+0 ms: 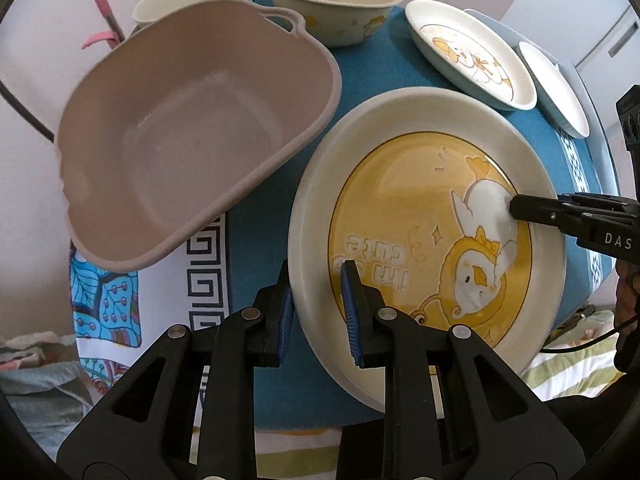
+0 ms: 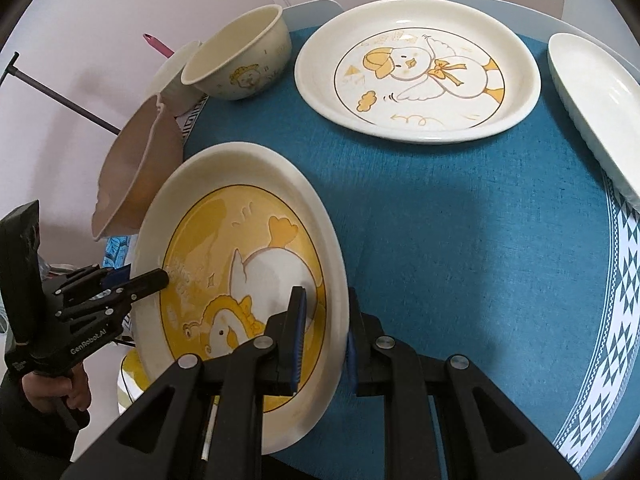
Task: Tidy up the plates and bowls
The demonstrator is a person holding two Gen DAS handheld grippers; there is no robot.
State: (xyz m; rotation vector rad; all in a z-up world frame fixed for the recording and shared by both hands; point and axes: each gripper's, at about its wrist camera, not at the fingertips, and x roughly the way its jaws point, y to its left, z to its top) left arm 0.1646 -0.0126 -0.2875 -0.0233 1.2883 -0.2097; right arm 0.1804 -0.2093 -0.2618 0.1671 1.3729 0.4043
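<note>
We hold the yellow plate [image 1: 424, 240] between both tools. The left hand-held gripper [image 1: 318, 308] is nearly closed, its blue pads [image 1: 349, 308] clamping the plate's near rim: one finger sits inside the well, the other outside beneath the rim. The right hand-held gripper [image 2: 324, 336] is clamped the same way on the opposite rim, with one pad over the yellow face and one behind the edge. We judge that gripping at two opposed points keeps the wide, smooth plate from pivoting or slipping, which a single pinch on a rim would allow.

The plate is tilted, its far edge raised, and appears to be off the blue cloth of the surface [image 2: 460, 240], close beside the empty pink basin [image 1: 192, 140]. We judge the basin to be the likely destination, since it stands open and nearest the plate, though the pictures do not settle this.

Farther out, two cream bowls [image 1: 332, 4] stand at the back edge. A plate with a duck drawing [image 2: 416, 68] lies flat beyond the held plate, and a plain white dish [image 2: 596, 108] lies at the right edge, both untouched.
</note>
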